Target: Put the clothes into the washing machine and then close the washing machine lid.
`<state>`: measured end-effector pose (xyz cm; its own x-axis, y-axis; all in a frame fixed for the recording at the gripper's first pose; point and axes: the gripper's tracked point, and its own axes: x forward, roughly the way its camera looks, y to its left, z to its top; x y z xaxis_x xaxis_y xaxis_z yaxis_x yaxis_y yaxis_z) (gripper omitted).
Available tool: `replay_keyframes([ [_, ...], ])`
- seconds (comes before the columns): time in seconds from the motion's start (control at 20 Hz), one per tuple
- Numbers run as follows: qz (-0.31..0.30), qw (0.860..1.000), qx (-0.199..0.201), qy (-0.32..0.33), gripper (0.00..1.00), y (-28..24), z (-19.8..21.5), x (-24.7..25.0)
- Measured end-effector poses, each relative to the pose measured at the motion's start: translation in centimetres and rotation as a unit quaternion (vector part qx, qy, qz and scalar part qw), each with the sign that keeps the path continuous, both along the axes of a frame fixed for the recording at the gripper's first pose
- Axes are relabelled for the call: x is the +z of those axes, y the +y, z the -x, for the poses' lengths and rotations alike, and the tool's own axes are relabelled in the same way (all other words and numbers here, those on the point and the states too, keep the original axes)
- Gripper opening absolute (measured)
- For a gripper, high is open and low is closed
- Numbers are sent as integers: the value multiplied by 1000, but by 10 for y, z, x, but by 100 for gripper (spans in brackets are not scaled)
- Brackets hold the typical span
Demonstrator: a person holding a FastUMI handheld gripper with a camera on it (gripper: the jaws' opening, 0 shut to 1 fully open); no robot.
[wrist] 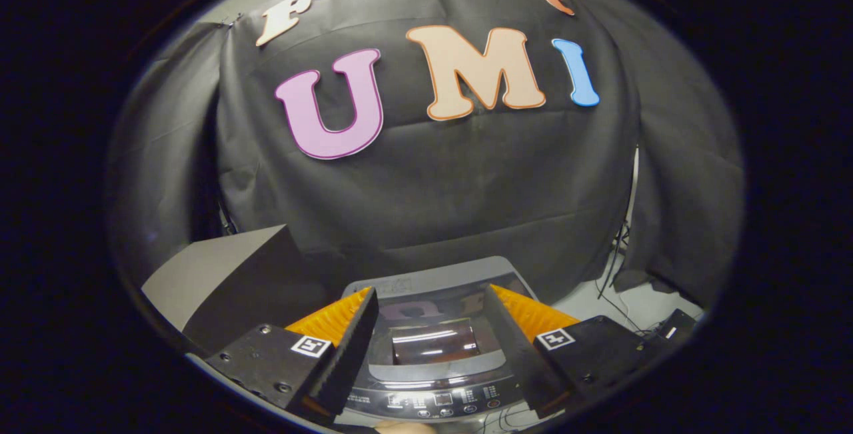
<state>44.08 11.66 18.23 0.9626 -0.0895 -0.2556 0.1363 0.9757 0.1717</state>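
A grey top-loading washing machine [433, 281] stands below and just ahead of my fingers. Its lid [433, 341] lies flat and shut, and the dark glass window in it mirrors the wall. Closest to me is the control panel [433, 399] with its buttons. My gripper [432, 294] hangs above the machine, open, with nothing between its fingers; the lid shows through the gap between them.
A grey box-like block [220, 274] stands left of the machine. Black cables [616, 274] hang and trail over the pale floor [593, 301] on the right. The black cloth wall [433, 187] rises close behind the machine.
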Motion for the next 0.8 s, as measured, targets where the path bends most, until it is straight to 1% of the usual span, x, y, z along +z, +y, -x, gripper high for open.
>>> replay_keyframes([
  [0.2, 4, 1000, 8, -14, 97, 3, 3, 6],
  [0.4, 13, 998, 19, -60, 96, -4, 19, 20],
  [0.65, 35, 992, 11, -121, 96, -34, 63, 38],
  [0.8, 56, 988, -7, -141, 96, -59, 95, 37],
])
